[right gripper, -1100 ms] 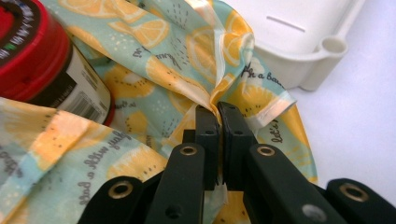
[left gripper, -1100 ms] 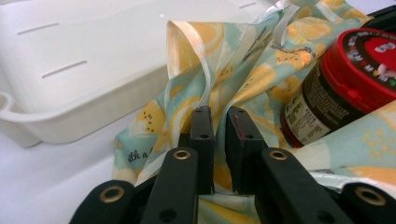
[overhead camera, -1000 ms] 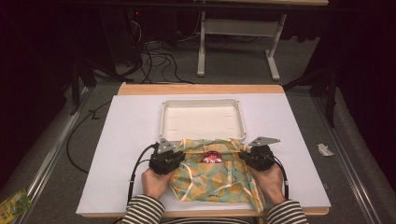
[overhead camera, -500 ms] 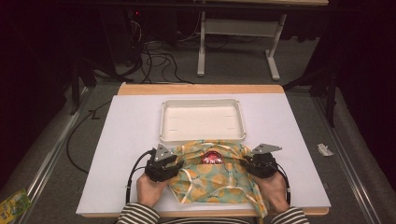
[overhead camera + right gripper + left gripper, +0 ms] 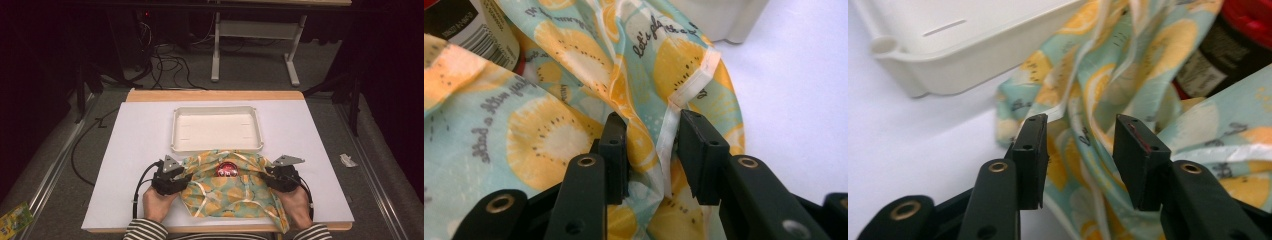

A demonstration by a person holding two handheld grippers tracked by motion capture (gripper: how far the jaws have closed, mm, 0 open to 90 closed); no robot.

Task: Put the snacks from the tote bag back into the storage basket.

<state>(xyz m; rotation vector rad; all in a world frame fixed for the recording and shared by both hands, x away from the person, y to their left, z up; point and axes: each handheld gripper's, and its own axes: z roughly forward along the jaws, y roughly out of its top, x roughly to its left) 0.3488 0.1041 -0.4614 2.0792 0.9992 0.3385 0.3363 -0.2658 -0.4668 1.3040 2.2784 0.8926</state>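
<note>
A teal cloth bag (image 5: pixel 232 195) printed with orange citrus slices lies crumpled on the white table cover (image 5: pixel 140 150), just in front of a white tray (image 5: pixel 215 146). A dark container with a red top (image 5: pixel 227 170) sits in the bag's mouth. My left gripper (image 5: pixel 185 176) is at the bag's left edge and my right gripper (image 5: pixel 268 175) at its right edge. Both have just been opening. In the left gripper view the jaws stand apart in front of the cloth (image 5: pixel 1098 90). In the right gripper view a loose fold with a white hem (image 5: pixel 669 125) runs between the jaws, which do not press on it.
The tray (image 5: pixel 983 65) is empty, and its near rim touches the bag's far edge. The table's wooden border (image 5: pixel 215 95) runs along the back. A person's hands in striped sleeves (image 5: pixel 145 231) come in at the near edge. Cables (image 5: pixel 137 192) trail from the grippers.
Both grippers' jaws have come apart and let go of the bag's side edges. The cloth has slackened around the red-topped container. The hands have hardly moved.
</note>
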